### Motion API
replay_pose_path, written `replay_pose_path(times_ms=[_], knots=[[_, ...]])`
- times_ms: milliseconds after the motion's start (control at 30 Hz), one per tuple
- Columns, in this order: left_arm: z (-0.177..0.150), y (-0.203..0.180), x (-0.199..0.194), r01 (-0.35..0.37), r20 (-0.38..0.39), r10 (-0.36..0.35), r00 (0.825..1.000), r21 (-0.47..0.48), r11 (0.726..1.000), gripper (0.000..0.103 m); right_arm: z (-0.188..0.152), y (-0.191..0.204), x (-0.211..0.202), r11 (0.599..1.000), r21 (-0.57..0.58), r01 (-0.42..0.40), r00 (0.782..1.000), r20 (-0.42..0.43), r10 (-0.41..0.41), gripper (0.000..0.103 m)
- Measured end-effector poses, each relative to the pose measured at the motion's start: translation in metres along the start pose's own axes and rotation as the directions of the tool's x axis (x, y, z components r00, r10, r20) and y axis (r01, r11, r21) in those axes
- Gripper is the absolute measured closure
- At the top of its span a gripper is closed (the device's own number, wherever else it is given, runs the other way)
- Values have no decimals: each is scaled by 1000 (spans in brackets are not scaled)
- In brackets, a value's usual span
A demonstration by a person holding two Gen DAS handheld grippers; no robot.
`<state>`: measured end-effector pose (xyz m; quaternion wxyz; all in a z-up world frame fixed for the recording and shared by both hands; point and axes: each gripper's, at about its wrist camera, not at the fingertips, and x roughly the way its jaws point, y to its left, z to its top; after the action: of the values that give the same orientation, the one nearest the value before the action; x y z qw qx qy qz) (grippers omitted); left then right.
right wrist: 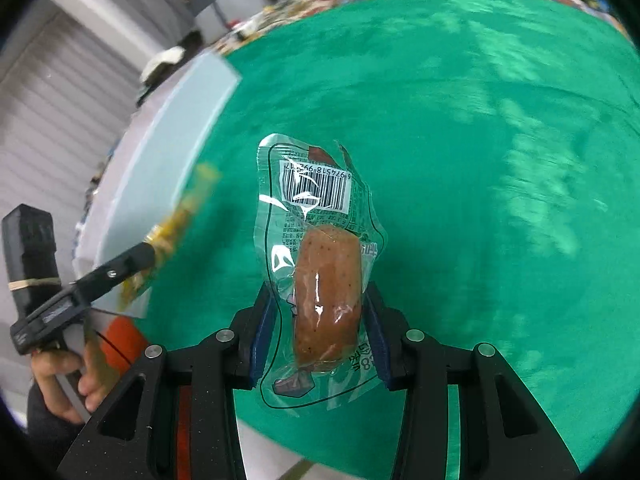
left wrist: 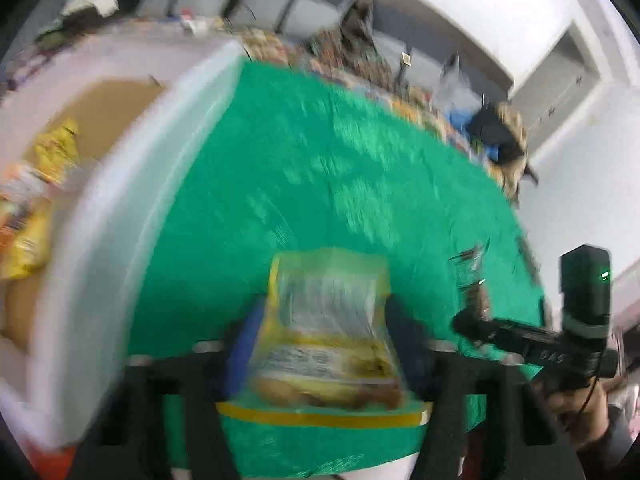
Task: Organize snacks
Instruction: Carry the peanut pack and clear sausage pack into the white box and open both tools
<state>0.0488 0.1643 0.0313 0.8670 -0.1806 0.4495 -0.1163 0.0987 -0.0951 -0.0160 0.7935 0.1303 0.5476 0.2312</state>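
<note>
My left gripper (left wrist: 326, 328) is shut on a yellow snack packet (left wrist: 328, 336) with a clear window, held above the green cloth (left wrist: 320, 152). My right gripper (right wrist: 318, 312) is shut on a clear packet with a brown sausage (right wrist: 326, 292) and a barcode, also above the green cloth (right wrist: 460, 140). In the left wrist view the right gripper (left wrist: 472, 320) shows at the right with its packet. In the right wrist view the left gripper (right wrist: 148, 256) shows at the left with the yellow packet (right wrist: 180, 224). A white box (left wrist: 120, 200) at the left holds several yellow and orange snack packets (left wrist: 36, 200).
The white box's rim also shows in the right wrist view (right wrist: 168, 152). A patterned cloth (left wrist: 360, 56) with clutter lies beyond the green cloth. Grey chairs (left wrist: 260, 4) and a white wall stand behind. An orange object (right wrist: 120, 344) sits below the box.
</note>
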Motion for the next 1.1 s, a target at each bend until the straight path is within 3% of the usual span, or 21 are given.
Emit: replay_pose_path(times_ms=[133, 200, 267, 367, 400, 433, 467, 533, 633, 733, 833, 867, 933, 967, 1000, 1033, 1100], knots=[[34, 48, -61, -40, 97, 46, 994, -69, 997, 73, 34, 86, -1, 986, -134, -97, 995, 24, 101, 59], [44, 67, -71, -75, 95, 81, 992, -68, 995, 72, 54, 135, -1, 967, -210, -146, 987, 34, 156, 58], [45, 72, -72, -51, 69, 54, 996, -42, 998, 70, 75, 173, -1, 947, -249, -201, 975, 43, 218, 58], [31, 50, -61, -71, 9, 70, 997, 55, 996, 40, 95, 194, 1, 941, -265, -210, 970, 64, 235, 58], [22, 40, -56, -53, -12, 54, 998, 83, 995, 21, 100, 191, 2, 947, -250, -201, 972, 71, 225, 58], [7, 24, -49, -18, -44, 24, 999, 116, 993, 9, 101, 185, 2, 952, -229, -205, 971, 72, 227, 58], [-12, 6, -38, 2, -91, 13, 996, 162, 987, 8, 100, 176, 0, 957, -209, -202, 972, 76, 222, 58], [-45, -25, -16, -25, -147, 64, 987, 257, 966, 7, 91, 154, -11, 971, -171, -168, 977, 100, 187, 58], [-95, -58, 26, -78, -233, 182, 955, 393, 916, 7, 78, 116, -24, 987, -108, -122, 984, 116, 134, 58], [-115, -70, 57, -126, -254, 264, 931, 455, 882, 7, 64, 77, -35, 995, -54, -81, 989, 116, 86, 58], [-121, -64, 91, -185, -310, 361, 880, 476, 860, 6, 54, 52, -46, 997, -10, -76, 989, 124, 77, 57], [-119, -58, 94, -177, -314, 336, 888, 441, 880, 9, 50, 45, -50, 997, 5, -80, 988, 131, 79, 57], [-108, -51, 87, -205, -266, 324, 908, 393, 896, 47, 47, 37, -54, 996, 15, -86, 986, 141, 83, 57], [-100, -49, 84, -216, -266, 329, 906, 377, 901, 48, 45, 35, -56, 996, 18, -88, 986, 147, 84, 57], [-89, -42, 82, -176, -287, 270, 919, 314, 933, 48, 42, 32, -59, 996, 22, -90, 985, 152, 85, 57], [-84, -37, 81, -159, -295, 241, 925, 276, 948, 49, 40, 31, -60, 996, 26, -91, 984, 156, 85, 57], [-75, -30, 80, -164, -283, 233, 930, 247, 955, 49, 41, 27, -60, 995, 38, -96, 984, 157, 89, 57]])
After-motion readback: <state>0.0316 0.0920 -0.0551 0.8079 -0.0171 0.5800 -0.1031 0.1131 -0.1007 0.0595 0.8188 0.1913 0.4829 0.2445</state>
